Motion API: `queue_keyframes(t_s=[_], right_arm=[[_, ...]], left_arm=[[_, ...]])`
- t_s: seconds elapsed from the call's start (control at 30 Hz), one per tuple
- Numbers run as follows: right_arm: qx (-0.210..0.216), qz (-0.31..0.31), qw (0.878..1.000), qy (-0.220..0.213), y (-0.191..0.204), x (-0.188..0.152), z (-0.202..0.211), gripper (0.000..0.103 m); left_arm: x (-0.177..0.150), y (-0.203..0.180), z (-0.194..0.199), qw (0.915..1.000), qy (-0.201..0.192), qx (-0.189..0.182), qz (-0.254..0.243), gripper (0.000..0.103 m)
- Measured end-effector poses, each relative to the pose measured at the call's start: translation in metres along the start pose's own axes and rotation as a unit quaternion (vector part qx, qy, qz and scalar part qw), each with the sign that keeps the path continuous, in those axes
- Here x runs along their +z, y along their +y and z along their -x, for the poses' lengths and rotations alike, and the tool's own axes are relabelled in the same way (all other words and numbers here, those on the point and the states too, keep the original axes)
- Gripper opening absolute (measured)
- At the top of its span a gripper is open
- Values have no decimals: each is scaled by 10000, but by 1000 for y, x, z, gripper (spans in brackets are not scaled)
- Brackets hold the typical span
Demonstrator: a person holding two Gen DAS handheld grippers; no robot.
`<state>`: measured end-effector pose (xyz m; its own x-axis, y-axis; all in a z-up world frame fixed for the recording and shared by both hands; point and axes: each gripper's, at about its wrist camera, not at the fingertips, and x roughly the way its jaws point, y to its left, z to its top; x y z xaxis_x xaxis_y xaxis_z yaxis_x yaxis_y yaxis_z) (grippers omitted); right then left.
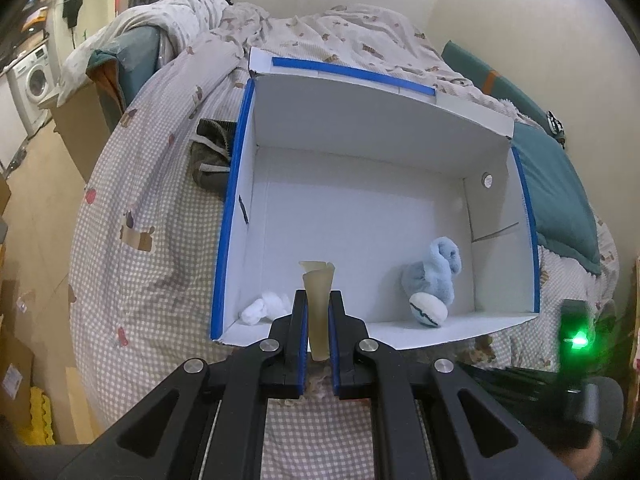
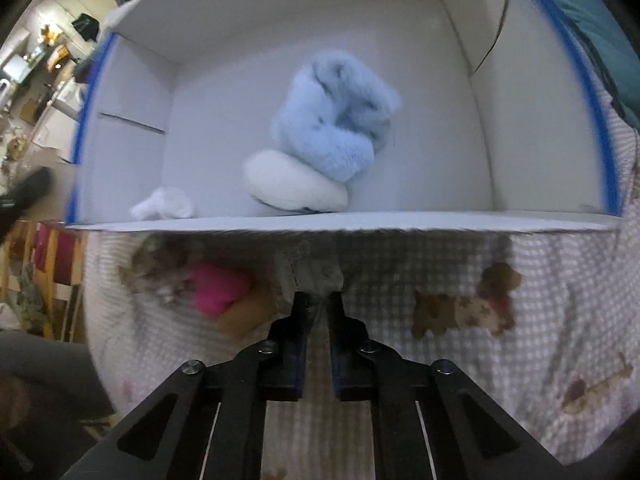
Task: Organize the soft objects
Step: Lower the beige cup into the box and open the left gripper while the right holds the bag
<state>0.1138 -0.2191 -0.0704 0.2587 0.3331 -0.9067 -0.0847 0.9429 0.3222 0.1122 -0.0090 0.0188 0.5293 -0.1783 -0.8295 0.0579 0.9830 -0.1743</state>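
On the checked bedspread [image 1: 152, 240] sits the white box [image 1: 360, 152], holding a blue plush toy [image 1: 434, 280]. Angled steeply down at its near wall, the left gripper [image 1: 319, 300] clamps a tan soft strip [image 1: 319, 304]; the right gripper [image 2: 319, 304], equally steep, pinches grey fabric [image 2: 316, 272].

1. The box [image 1: 360, 128] is matt white cardboard, smooth inside, with glossy blue tape along its rims.
2. The blue plush toy [image 2: 332, 120] is fluffy, long-piled fabric; its white base looks smoother and padded.
3. The white wad [image 1: 264, 308] looks like loose cotton fluff.
4. The translucent yellowish strip [image 1: 319, 308] looks rubbery and smooth.
5. The left gripper [image 1: 319, 300] is matt black plastic with shiny metal rivets.
6. The bedsheet [image 1: 152, 220] is soft checked cloth.
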Motion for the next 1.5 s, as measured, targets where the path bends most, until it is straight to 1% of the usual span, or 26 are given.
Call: queue_keyframes(t_s=[0.1, 0.2, 0.33, 0.4, 0.43, 0.53, 0.67, 0.87, 1.0, 1.17, 1.23, 1.27, 1.3, 1.37, 1.43, 1.5], right_arm=[[257, 64, 9996, -8, 0, -8, 22, 8], [533, 190, 9982, -193, 5, -12, 48, 7], [919, 294, 9936, -580, 12, -3, 79, 7], [1024, 340, 9905, -848, 16, 6, 91, 7], [1008, 409, 9891, -992, 15, 14, 96, 7], [1071, 423, 9850, -1282, 20, 38, 91, 7], [935, 427, 9844, -1426, 17, 54, 72, 7], [743, 394, 9874, -1339, 9, 55, 39, 7], [670, 501, 9874, -1340, 14, 55, 32, 7], [613, 539, 9880, -1311, 18, 53, 29, 7], [615, 584, 9877, -1315, 20, 52, 29, 7], [607, 599, 9876, -1321, 20, 52, 29, 7], [589, 604, 9876, -1321, 20, 52, 28, 7], [541, 571, 9886, -1285, 20, 52, 26, 7], [511, 509, 9894, -1258, 17, 52, 25, 7], [486, 485, 9896, -1262, 16, 53, 24, 7]], left_arm=[[-1, -1, -4, 10000, 52, 16, 10, 8], [0, -1, -7, 10000, 78, 27, 18, 8], [3, -5, -13, 9999, 110, 26, 35, 8], [5, -8, -16, 9999, 111, 44, 12, 8], [6, -10, -19, 9999, 109, 57, 0, 8], [7, -15, -27, 9998, 115, 120, -78, 8], [5, -16, -40, 9996, 177, 204, -98, 8], [3, -13, -52, 9996, 173, 209, -56, 9], [2, -16, -57, 9996, 249, 85, -71, 9], [2, -17, -57, 9996, 141, 206, -141, 10], [1, -15, -57, 9997, 134, 199, -77, 12], [1, -14, -57, 9997, 153, 188, -39, 16], [1, -13, -58, 9997, 175, 190, -20, 23], [0, -12, -59, 9996, 241, 145, 51, 28], [0, -11, -59, 9995, 243, 199, 61, 35], [0, -14, -56, 9994, 162, 313, 30, 52]])
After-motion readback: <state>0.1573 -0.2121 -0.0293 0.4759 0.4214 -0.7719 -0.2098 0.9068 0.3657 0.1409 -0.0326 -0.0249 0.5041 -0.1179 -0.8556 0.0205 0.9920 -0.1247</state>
